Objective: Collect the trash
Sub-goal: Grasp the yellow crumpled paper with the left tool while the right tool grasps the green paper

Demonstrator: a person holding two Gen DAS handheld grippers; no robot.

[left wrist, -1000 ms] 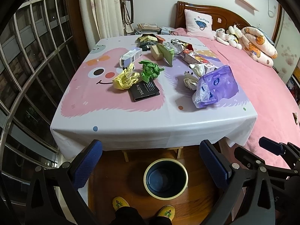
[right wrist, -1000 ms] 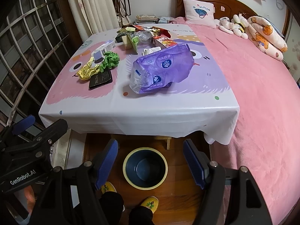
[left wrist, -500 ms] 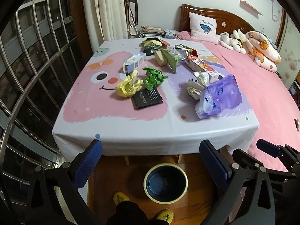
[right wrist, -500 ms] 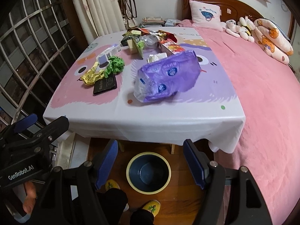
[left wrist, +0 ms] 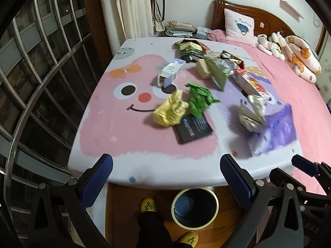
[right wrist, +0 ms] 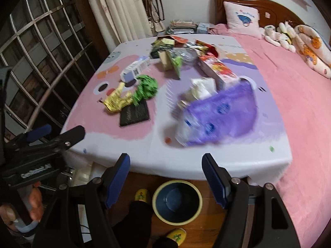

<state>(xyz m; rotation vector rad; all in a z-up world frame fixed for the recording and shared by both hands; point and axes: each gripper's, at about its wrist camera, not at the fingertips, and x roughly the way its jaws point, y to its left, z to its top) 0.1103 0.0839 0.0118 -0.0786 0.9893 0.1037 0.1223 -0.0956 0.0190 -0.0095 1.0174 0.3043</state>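
Trash (left wrist: 198, 101) all sits on the tabletop (left wrist: 107, 128); bin (left wrist: 195, 207) on the floor below looks empty. Nothing collected yet. Left hand-held gripper (left wrist: 165, 177) and right hand-held gripper (right wrist: 165, 177) both wide, holding nothing.

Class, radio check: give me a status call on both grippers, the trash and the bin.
Left gripper open, empty. Right gripper open, empty. Trash all on table: purple bag nearest. Bin empty on floor, nothing in the way.
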